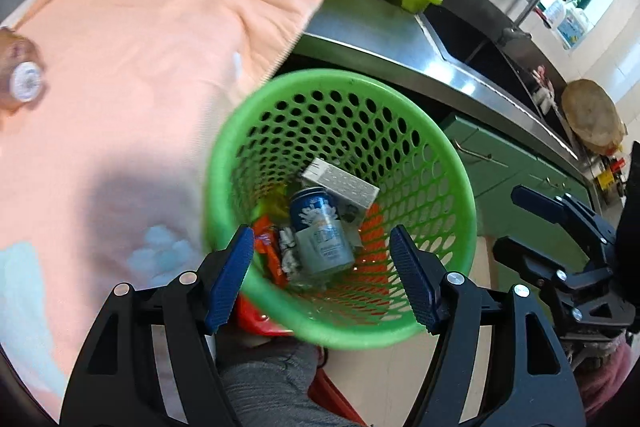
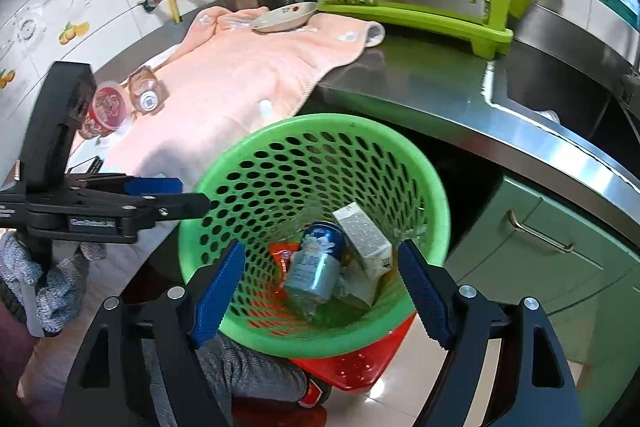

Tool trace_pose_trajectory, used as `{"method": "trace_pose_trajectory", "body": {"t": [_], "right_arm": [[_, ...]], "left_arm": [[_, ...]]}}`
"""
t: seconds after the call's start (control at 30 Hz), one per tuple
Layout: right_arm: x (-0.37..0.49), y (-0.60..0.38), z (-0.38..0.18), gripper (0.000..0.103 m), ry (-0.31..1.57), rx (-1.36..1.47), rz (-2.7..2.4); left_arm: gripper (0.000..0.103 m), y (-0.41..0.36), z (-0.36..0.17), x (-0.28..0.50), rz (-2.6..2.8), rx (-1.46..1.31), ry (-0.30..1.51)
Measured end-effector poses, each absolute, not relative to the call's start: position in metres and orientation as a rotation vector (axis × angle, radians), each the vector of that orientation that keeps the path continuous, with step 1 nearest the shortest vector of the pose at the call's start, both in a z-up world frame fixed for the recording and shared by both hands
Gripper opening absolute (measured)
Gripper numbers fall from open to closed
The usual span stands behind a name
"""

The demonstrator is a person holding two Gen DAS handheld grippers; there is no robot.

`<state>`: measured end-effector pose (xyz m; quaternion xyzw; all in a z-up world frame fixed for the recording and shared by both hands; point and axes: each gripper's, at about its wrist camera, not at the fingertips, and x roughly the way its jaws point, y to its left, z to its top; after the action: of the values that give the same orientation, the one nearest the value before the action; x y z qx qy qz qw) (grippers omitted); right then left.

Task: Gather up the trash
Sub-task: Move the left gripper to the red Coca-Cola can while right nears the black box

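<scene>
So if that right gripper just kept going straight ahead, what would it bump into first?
Probably the blue can lying in the green basket; the open right gripper points into its mouth, though depth is unclear.

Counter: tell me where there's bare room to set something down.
Free: the steel strip between the towel, the rack and the sink, and the towel's middle. Crowded: the towel's left end, with the cup and bottle, and its far end under the dish.

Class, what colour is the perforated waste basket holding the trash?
Bright green. The waste basket shows best in the right wrist view.
</scene>
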<state>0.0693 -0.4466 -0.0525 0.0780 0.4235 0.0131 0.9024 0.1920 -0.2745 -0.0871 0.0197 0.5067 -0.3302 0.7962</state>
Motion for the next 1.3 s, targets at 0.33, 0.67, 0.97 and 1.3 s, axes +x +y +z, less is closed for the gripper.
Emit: {"method": "trace_pose_trajectory", "body": {"t": [0.33,0.67,0.97,1.3], "right_arm": [[0.087,-0.393,-0.04,0.076,0.862,0.094,0.124],[0.117,-0.315,-0.03,0.077,0.858,-0.01,0.27],[0.15,-0.23,-0.021,0.077,0.846,-0.109,0.44],[0.177,-0.146,-0.017,0.077,0.828,-0.206,0.587]], "left_arm": [[0.07,-0.194,-0.057,0.177,-0.613,0.046,0.994],[0.07,-0.08,-0.031,0.17,-0.422,-0.025,0.92],[0.07,0.024,-0.008,0.163,-0.205,-0.088,0.857],[0.07,0.091,0.0,0.16,-0.064,-0.138,0.84]]}}
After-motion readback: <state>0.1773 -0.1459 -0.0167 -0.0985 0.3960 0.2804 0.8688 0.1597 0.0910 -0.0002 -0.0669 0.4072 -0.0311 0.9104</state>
